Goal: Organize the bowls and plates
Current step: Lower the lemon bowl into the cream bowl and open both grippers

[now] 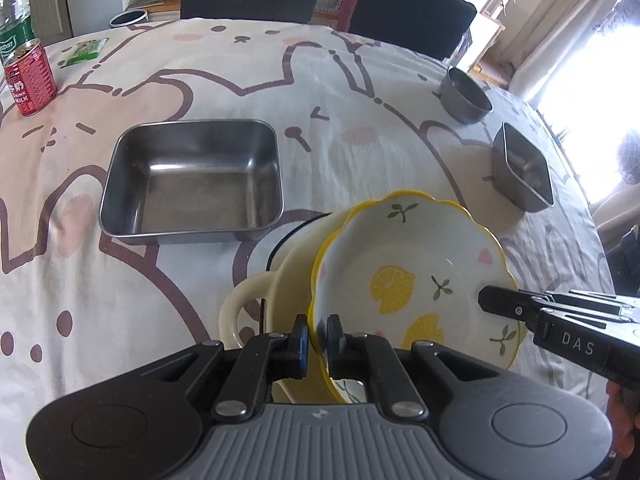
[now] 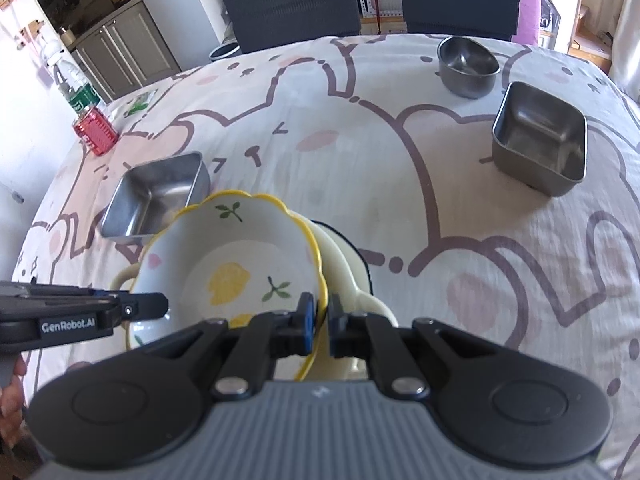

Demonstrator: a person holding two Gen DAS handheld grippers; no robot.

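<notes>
Dishes on the table (image 1: 360,72) are counting out as five: one lemon-print scalloped dish (image 1: 412,276), one cream two-handled pot (image 1: 288,268), two square steel trays and one round steel bowl (image 1: 464,96). I am also seeing one red drink can (image 1: 30,78) and one green-labelled bottle (image 1: 16,20) at the far left corner.

I am holding the scalloped dish with both tools. My left tool (image 1: 316,336) is pinching its near left rim, jaws nearly closed on the yellow edge; my right tool (image 2: 320,320) is clamping the opposite rim in the same narrow pinch. The dish is tilting and sitting over the mouth of the cream pot, whose handles are sticking out on either side below it; whether the two are touching I cannot tell.

The larger steel tray (image 1: 192,180) is lying just beyond the pot to the left, the smaller steel tray (image 2: 540,140) well apart on the right near the table edge, with the round bowl behind it. Between those, the rabbit-print cloth is showing a wide bare middle. Two dark chairs (image 2: 292,4) are standing at the far edge.
</notes>
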